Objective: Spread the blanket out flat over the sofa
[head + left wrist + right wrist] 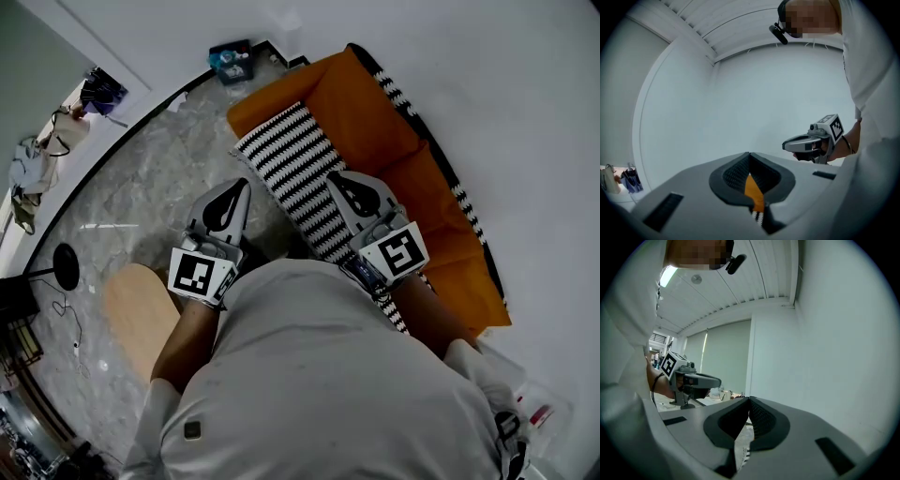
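Gripping the orange fabric blanket with a black-and-white striped side and a black-and-white patterned edge (375, 122), both handheld tools are pointing away from the person in the white shirt (328, 375). The left gripper (241, 186) is clamping its jaws on a narrow fold of the orange cloth, with a bit of the black-and-white edge showing just beneath, as the left gripper view shows. The right gripper (334, 178) is pinching its jaws together on a pale strip of the cloth with black-and-white marks, seen in the right gripper view. In the head view the two grippers are sitting side by side, somewhat apart, with the striped part of the blanket running between them and away toward the top of the picture. The orange part is lying to the right of the stripes, stretching along the white wall (525, 112), its patterned edge just beside that wall. What is lying under the blanket cannot be made out. To the left, the grey marbled floor (159, 178) is showing, with a light wooden rounded board (136, 314) near the left gripper and a small blue box (231, 62) beyond the blanket's far end.
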`<state>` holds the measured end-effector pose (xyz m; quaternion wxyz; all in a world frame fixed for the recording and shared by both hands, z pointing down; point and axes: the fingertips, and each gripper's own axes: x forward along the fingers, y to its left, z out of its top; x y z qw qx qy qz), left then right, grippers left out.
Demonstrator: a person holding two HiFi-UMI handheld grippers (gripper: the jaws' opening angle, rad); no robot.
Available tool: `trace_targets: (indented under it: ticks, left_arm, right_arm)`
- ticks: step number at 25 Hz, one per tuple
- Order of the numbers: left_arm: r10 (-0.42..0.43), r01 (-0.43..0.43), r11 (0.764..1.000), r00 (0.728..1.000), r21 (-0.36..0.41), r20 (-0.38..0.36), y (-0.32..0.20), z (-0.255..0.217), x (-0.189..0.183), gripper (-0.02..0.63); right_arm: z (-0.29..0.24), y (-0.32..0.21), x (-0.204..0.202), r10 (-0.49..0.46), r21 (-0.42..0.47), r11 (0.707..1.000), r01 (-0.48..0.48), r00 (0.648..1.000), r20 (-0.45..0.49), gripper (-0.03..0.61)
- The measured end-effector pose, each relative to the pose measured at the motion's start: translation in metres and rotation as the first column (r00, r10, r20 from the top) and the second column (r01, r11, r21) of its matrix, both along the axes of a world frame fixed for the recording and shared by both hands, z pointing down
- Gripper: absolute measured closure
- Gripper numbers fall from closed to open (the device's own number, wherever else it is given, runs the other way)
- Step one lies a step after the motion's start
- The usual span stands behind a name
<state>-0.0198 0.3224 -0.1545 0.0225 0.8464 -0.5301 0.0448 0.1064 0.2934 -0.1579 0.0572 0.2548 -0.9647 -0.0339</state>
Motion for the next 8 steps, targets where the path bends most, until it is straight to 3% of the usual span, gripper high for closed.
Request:
trace_targets:
  ticks: [8]
  left_arm:
    - [-0.003,0.003,1.0,1.0,-0.002,-0.011,-0.002,0.006,-0.008,0.604]
  right_arm:
    - [0.014,-0.002,-0.006,-0.005,-0.033,0.999,0.005,1.0,-0.015,0.552]
